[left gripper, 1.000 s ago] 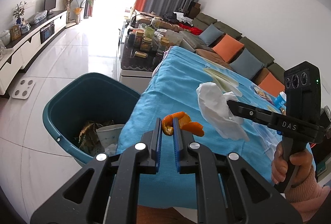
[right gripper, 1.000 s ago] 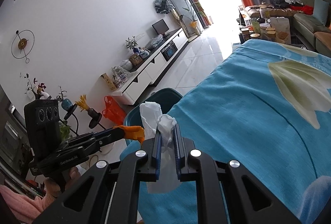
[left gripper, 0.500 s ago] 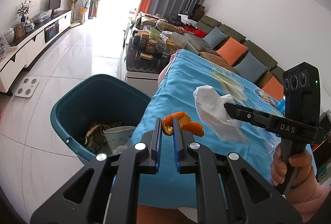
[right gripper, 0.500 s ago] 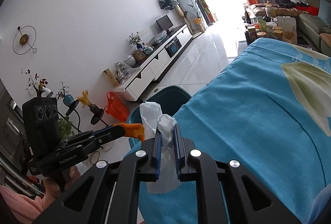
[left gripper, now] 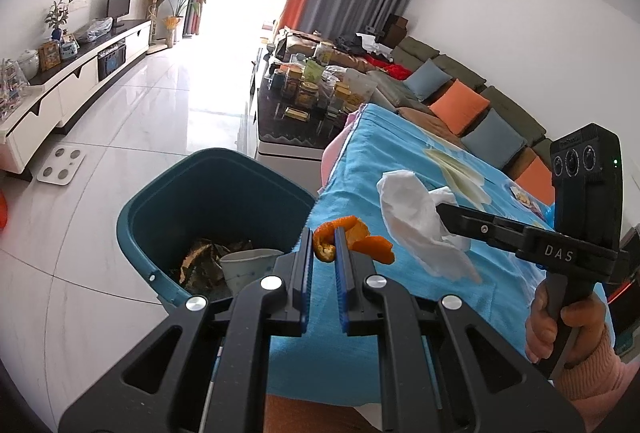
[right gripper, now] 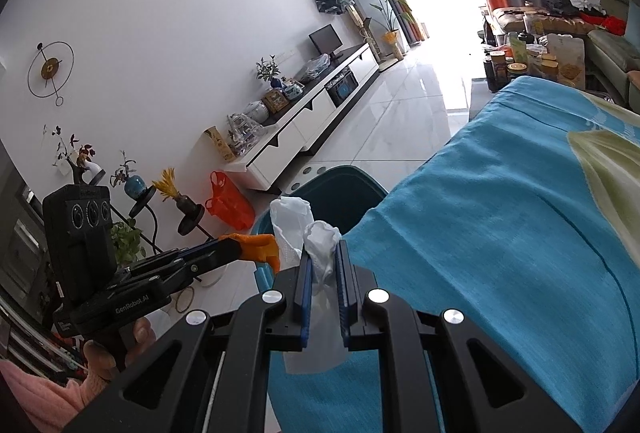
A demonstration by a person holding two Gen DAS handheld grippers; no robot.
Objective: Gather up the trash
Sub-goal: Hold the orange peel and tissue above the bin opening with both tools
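My left gripper (left gripper: pixel 322 247) is shut on a curled orange peel (left gripper: pixel 352 237) and holds it in the air above the edge of the blue-clothed table (left gripper: pixel 400 169), just right of the teal trash bin (left gripper: pixel 200 193). My right gripper (right gripper: pixel 322 257) is shut on a crumpled white tissue (right gripper: pixel 298 229), held above the table's corner with the bin (right gripper: pixel 340 185) behind it. In the left wrist view the right gripper (left gripper: pixel 444 213) and tissue (left gripper: pixel 416 225) show to the right. In the right wrist view the left gripper (right gripper: pixel 236 247) and peel (right gripper: pixel 260 245) show to the left.
The bin holds a paper cup (left gripper: pixel 248 265) and brownish trash. A dark coffee table (left gripper: pixel 300 113) crowded with jars stands beyond the bin. A sofa with cushions (left gripper: pixel 460 105) runs behind the table. A white TV cabinet (left gripper: pixel 60 93) lines the left wall. A bathroom scale (left gripper: pixel 60 165) lies on the floor.
Both grippers have moved left toward the bin, still holding the peel and tissue. The bin now sits nearer the middle of the left wrist view.
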